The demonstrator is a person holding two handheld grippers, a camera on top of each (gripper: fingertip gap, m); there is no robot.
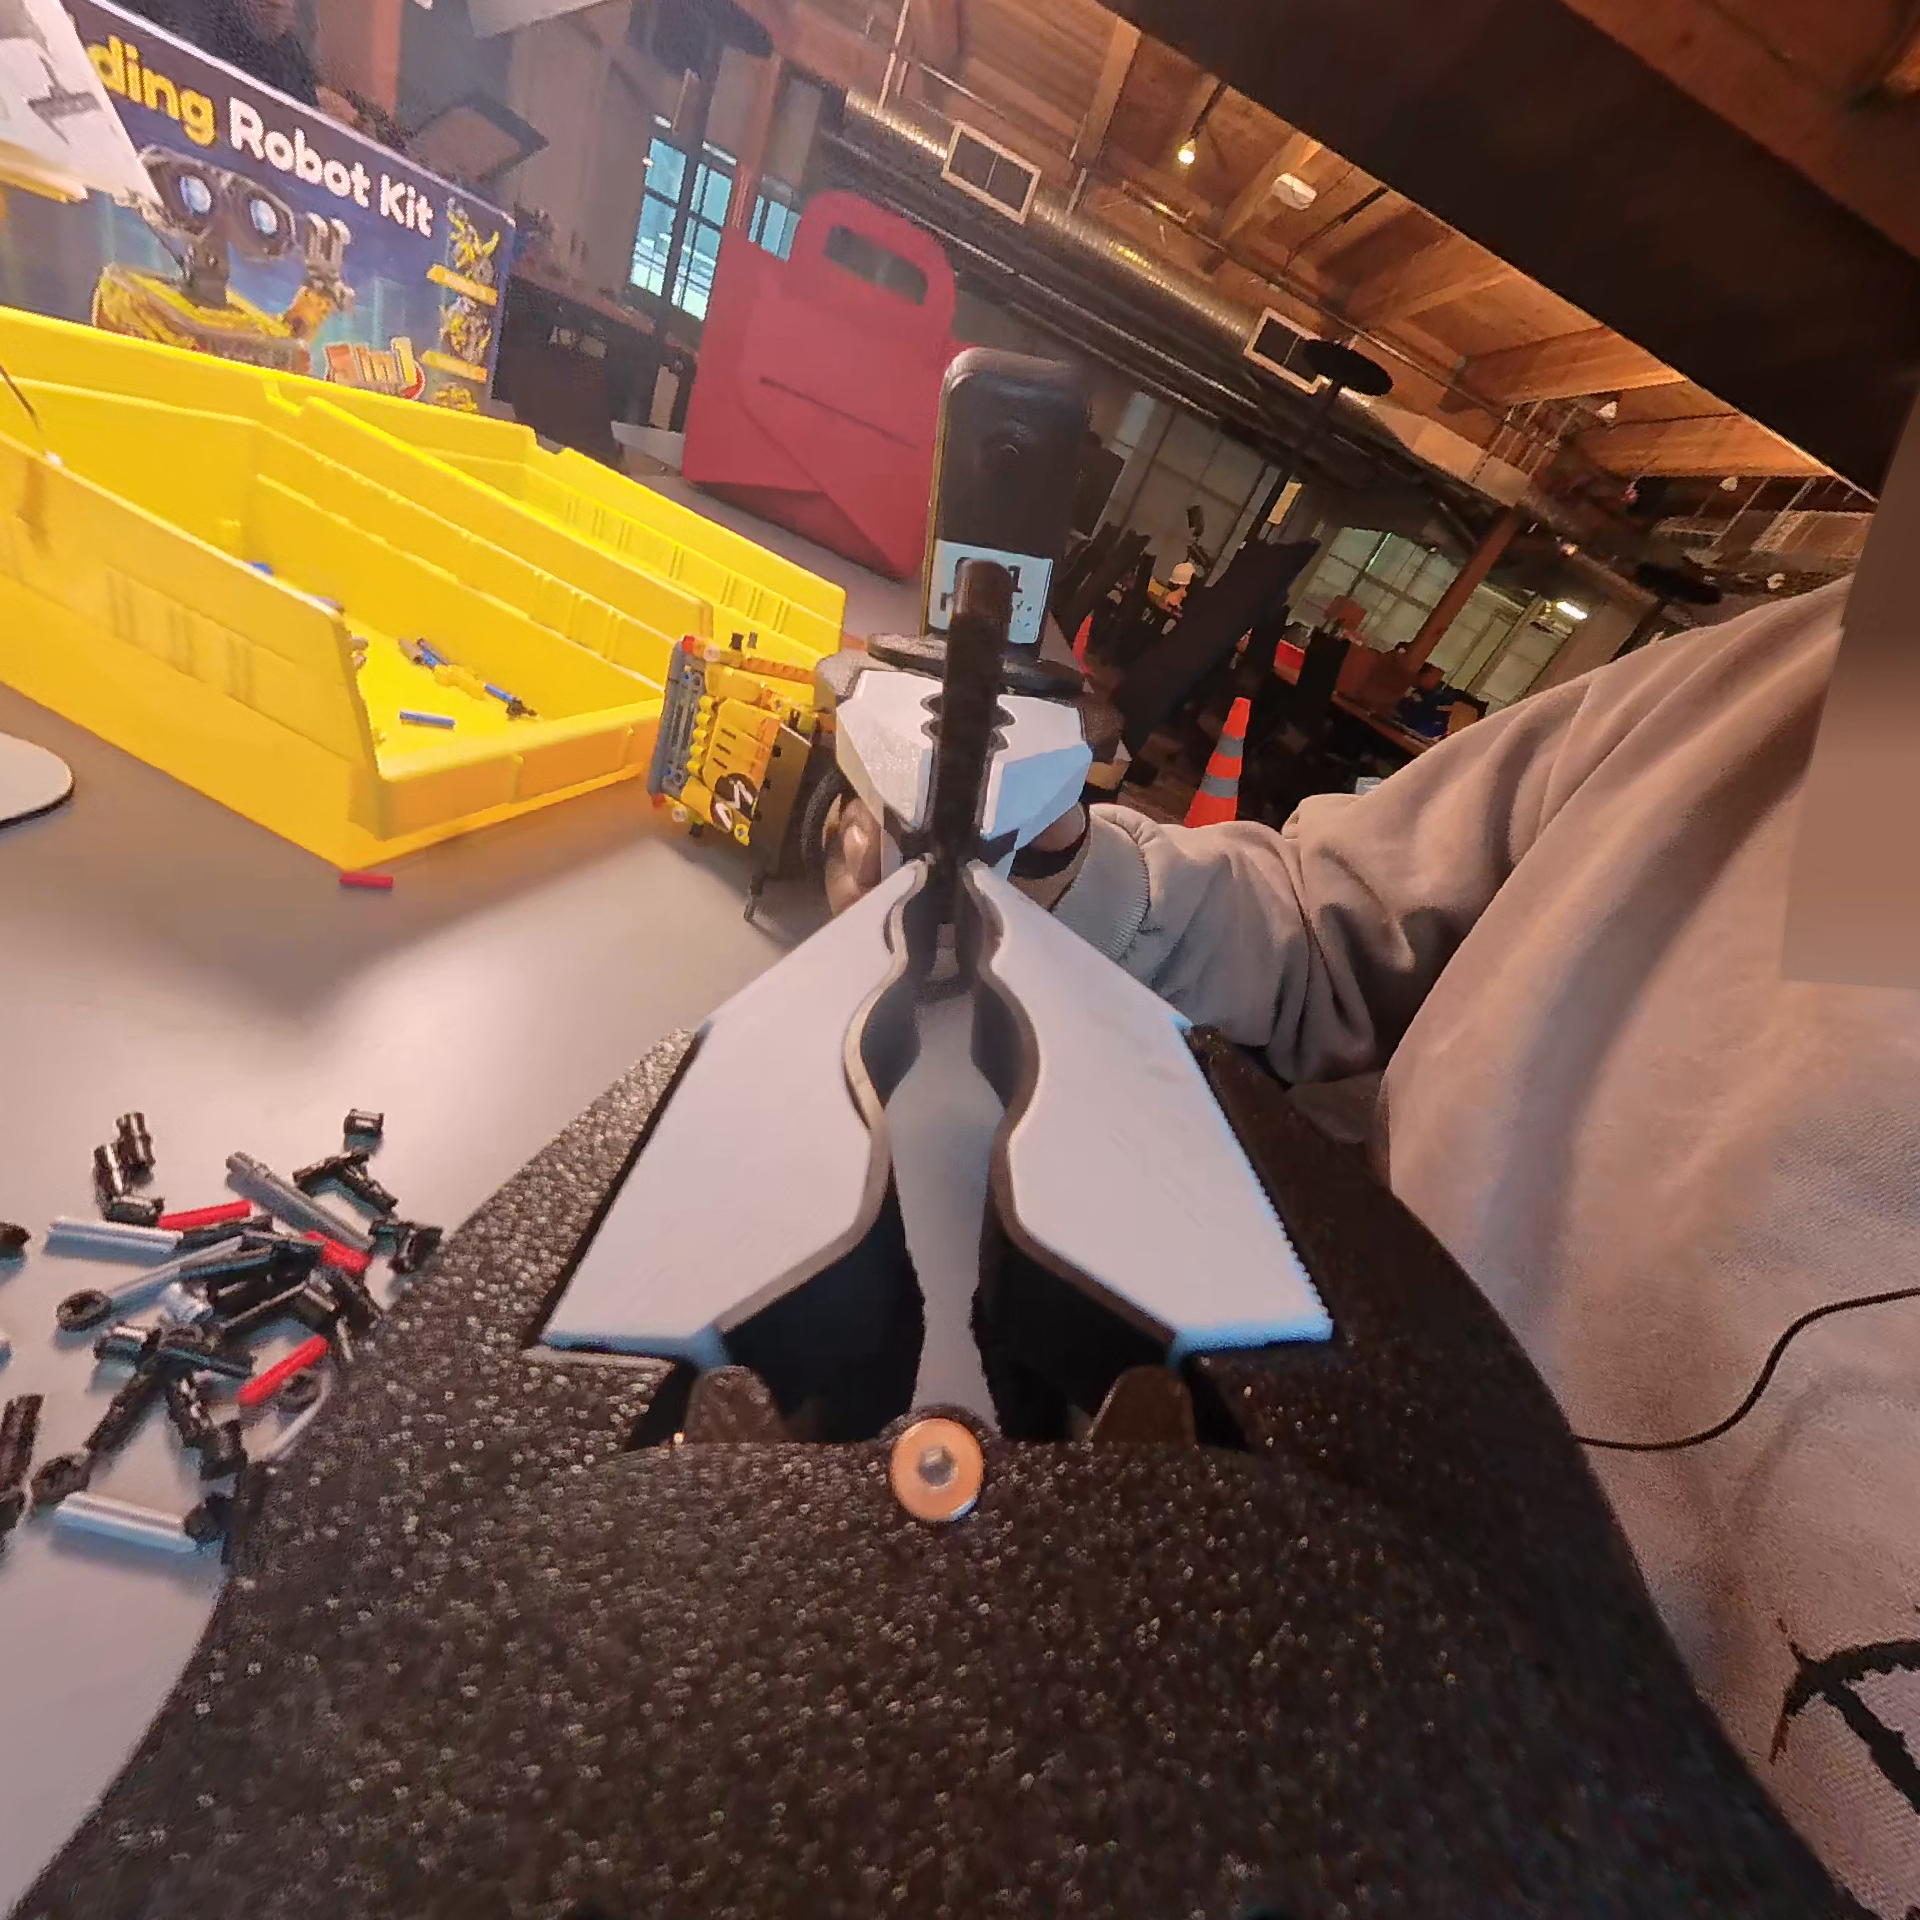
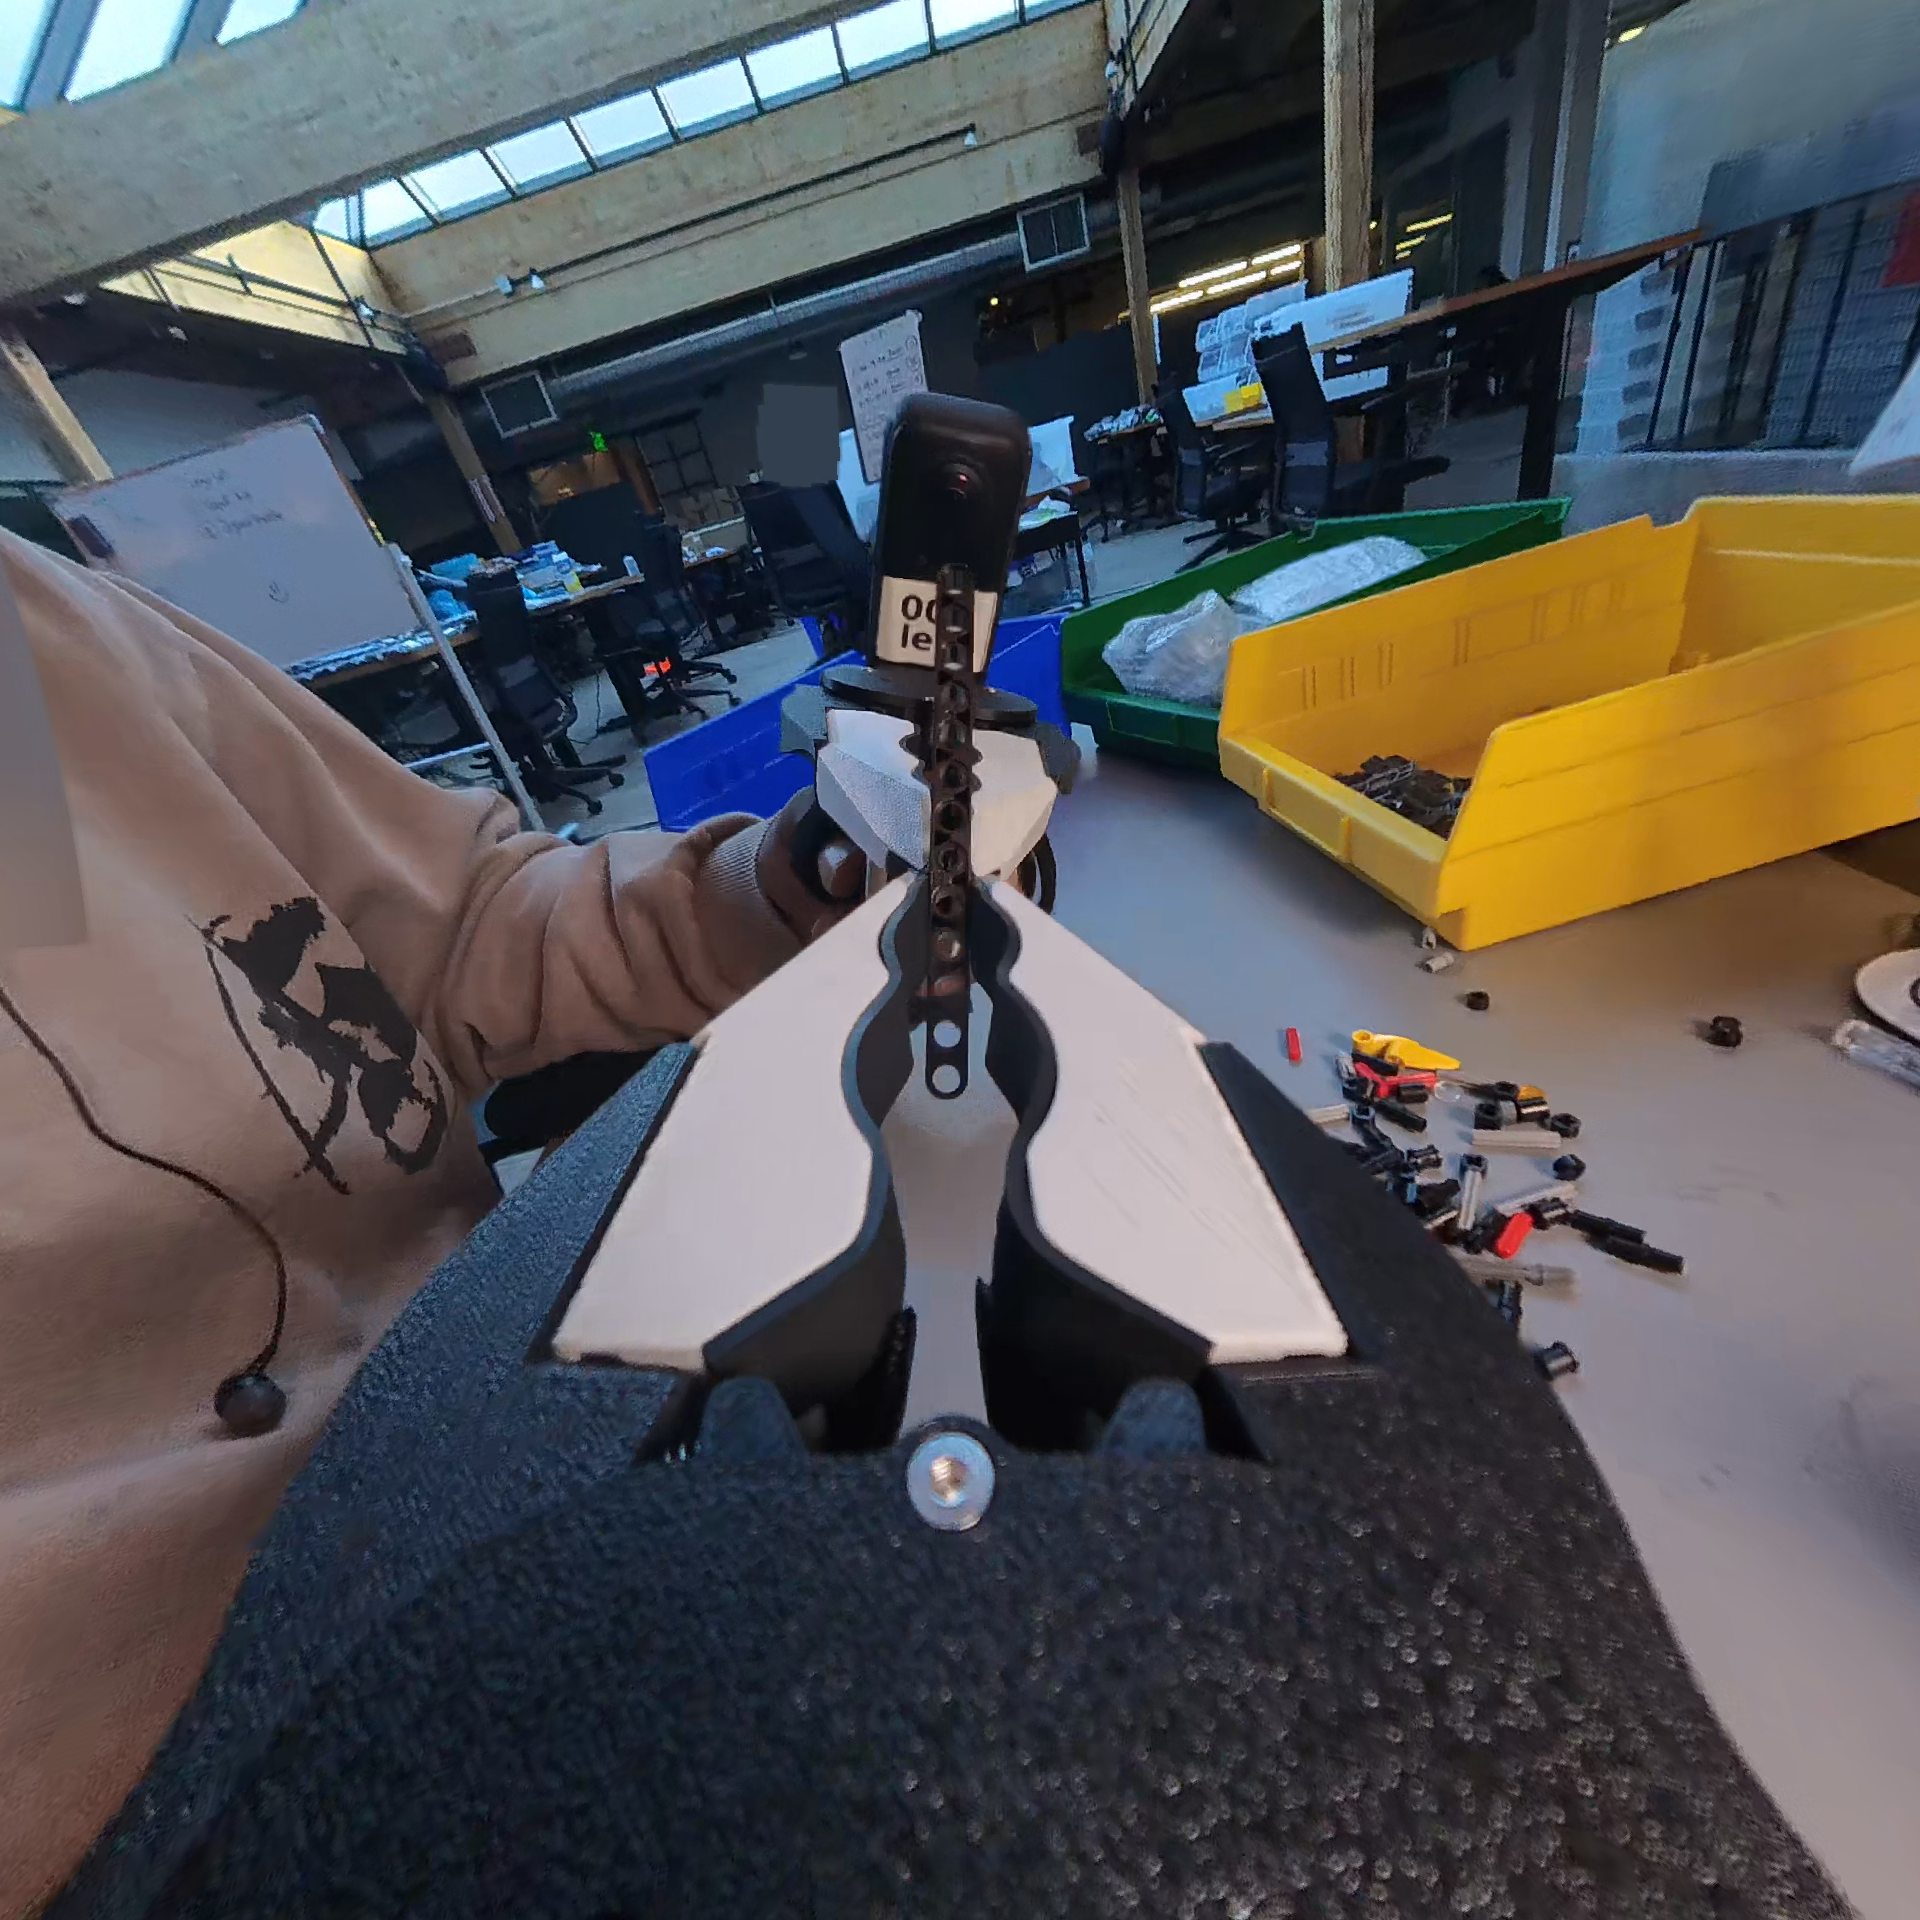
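Left gripper (image 1: 943,883): fingers closed on one end of a black perforated beam (image 1: 961,717), held above the grey table (image 1: 520,966).
Right gripper (image 2: 943,894): fingers pinched on the same beam's other end; both grippers face each other, tips nearly touching.
Near left: loose pile of black, grey and red pins (image 1: 197,1278).
Far left: yellow bin (image 1: 416,623); beside it, a partly built yellow model (image 1: 727,748), unfinished.

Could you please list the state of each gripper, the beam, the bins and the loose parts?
left gripper: shut on black beam.
right gripper: shut on the same beam.
yellow bin: open, few pieces inside.
loose parts: scattered on the grey table.
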